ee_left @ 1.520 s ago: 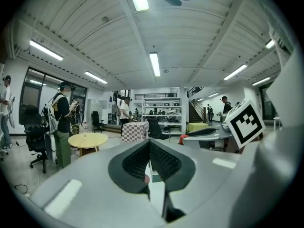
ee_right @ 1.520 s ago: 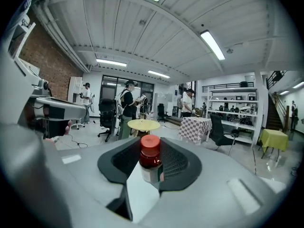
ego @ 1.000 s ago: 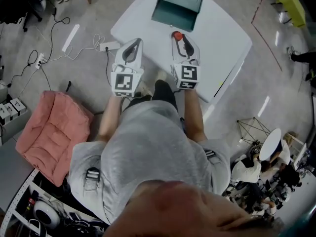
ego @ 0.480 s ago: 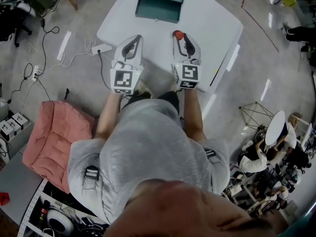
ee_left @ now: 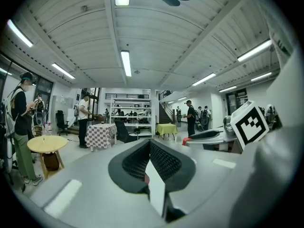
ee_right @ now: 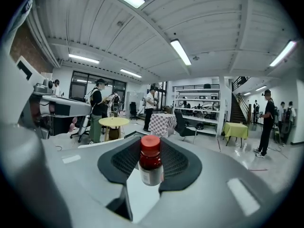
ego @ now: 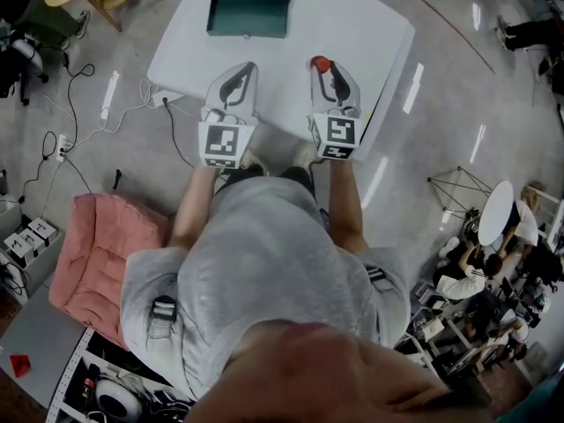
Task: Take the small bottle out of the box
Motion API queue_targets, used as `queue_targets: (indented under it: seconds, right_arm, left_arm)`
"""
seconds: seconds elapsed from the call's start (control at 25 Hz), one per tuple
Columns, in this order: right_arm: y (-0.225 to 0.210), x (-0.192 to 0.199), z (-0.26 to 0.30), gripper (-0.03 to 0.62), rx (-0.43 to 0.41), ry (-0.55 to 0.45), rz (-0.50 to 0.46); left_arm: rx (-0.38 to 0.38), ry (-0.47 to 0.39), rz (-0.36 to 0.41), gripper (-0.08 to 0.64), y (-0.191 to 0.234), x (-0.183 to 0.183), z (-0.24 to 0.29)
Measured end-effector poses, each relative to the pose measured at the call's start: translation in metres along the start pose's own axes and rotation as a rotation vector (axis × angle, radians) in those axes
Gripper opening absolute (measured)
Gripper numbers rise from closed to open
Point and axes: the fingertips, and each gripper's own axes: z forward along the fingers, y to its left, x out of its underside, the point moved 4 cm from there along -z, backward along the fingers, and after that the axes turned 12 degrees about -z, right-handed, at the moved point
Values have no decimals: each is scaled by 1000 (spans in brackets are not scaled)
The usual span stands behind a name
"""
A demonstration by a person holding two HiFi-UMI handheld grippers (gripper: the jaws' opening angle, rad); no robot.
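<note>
The white desk (ego: 370,51) fills the top of the head view, and you stand back from its near edge with both grippers held out over that edge. The teal box (ego: 264,18) sits at the far side of the desk with its lid up, well apart from either gripper. The left gripper (ego: 236,76) is idle: in its own view the 2 jaws are pressed together with nothing between them (ee_left: 151,148), and it points out across the room, not at the box. The right gripper (ego: 330,70) has the load. In its view the jaws are closed part-way around the small bottle (ee_right: 151,167), which stands upright between the pads, red cap on top and pale label facing the camera. From the head view that red cap (ego: 321,63) shows at the gripper's tip, above the near part of the desk — clear of the box, not in it. So the lifting-out looks done, and you appear to be in the carry-away step. If the bottle is to be put down, the next move calls for a bare patch of desk, a level wrist so the bottle lands flat on its base, and no release until it rests there — a tall, narrow bottle could tip if you let go early.
</note>
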Motion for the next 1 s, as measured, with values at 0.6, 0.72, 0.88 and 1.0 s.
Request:
queue_targets:
  seconds: [0.6,0.72,0.88,1.0]
  right_arm:
    - [-103,57,-29,129,77,48,57]
    - [-122,72,-35,129,89,71,62]
    - [-144,96,-41,129,99,104,72]
    - [-161,115,-43,129,102,129,79]
  left_arm:
    - [66,69,5,11,-87,23,75]
    - [82,86,-1,11,-104,31,88]
    - [94,116,-12,11,-125,45,106]
    - [96,137,-17,11,-139,56,120]
